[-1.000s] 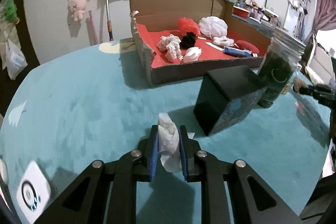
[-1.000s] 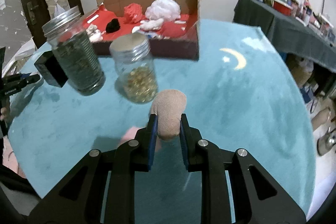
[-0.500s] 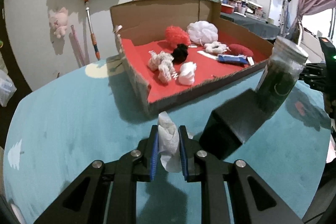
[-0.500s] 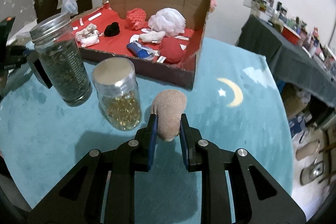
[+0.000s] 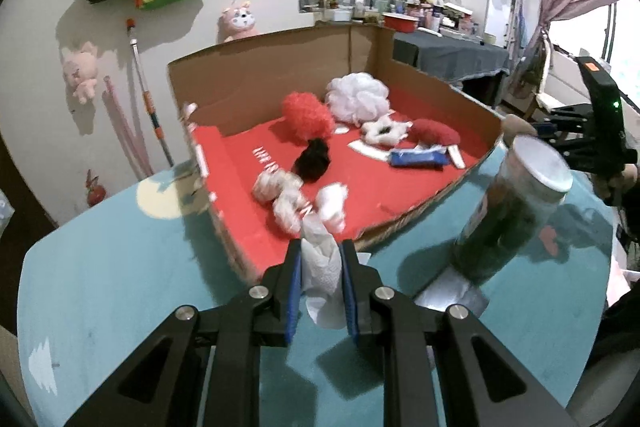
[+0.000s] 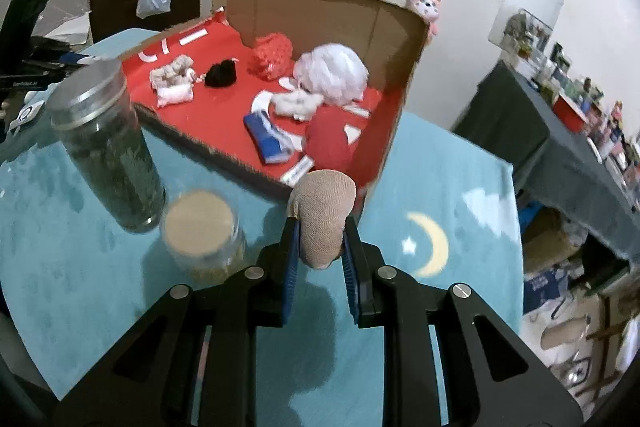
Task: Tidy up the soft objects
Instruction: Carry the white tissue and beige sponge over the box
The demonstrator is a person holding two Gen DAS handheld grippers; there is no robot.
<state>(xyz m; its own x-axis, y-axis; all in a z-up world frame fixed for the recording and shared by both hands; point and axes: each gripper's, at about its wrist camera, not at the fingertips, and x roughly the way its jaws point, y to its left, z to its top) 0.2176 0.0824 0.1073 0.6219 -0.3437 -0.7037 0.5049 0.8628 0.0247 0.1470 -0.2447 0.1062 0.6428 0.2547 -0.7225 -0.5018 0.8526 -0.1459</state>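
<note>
Looking along our left gripper (image 5: 320,259), we see its blue-padded jaws pinched on a crumpled white paper wad (image 5: 320,275), raised just before the near edge of the red-lined cardboard box (image 5: 440,95) on the teal tablecloth (image 5: 120,267). Through the right wrist camera, our right gripper (image 6: 319,239) clamps a rolled beige knit sock (image 6: 325,203) beside the box's near corner, next to a cork-lidded glass jar (image 6: 200,227).

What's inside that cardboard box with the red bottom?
The cardboard box holds soft things: a red pouf, a white mesh pouf, a black fuzzy ball, white fabric bundles, a red cushion and a blue packet. Anything beneath them is hidden.
</note>
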